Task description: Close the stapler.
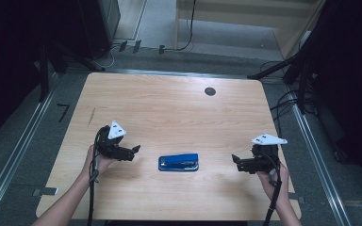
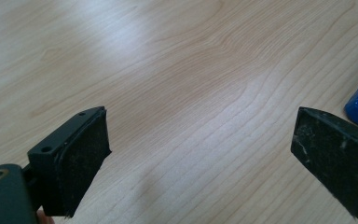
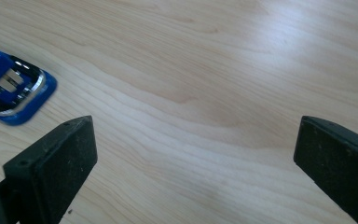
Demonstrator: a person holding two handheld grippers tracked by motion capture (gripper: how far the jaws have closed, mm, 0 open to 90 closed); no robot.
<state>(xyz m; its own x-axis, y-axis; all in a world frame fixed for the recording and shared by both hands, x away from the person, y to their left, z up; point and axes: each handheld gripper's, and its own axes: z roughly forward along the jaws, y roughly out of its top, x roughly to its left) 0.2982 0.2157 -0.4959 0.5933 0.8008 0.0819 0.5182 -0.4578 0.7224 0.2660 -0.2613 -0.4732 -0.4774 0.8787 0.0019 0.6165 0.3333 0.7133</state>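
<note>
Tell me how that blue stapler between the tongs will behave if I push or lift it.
The blue stapler lies flat and low on the wooden table, so it likely slides rather than tips or rolls. It looks rigid, with metal parts, probably heavy for its size. Its glossy shell may slip.

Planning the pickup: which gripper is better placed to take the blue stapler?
Probably the left gripper: its open jaws sit closer to the blue stapler and point at its end. The right gripper, also open, stands farther off.
</note>
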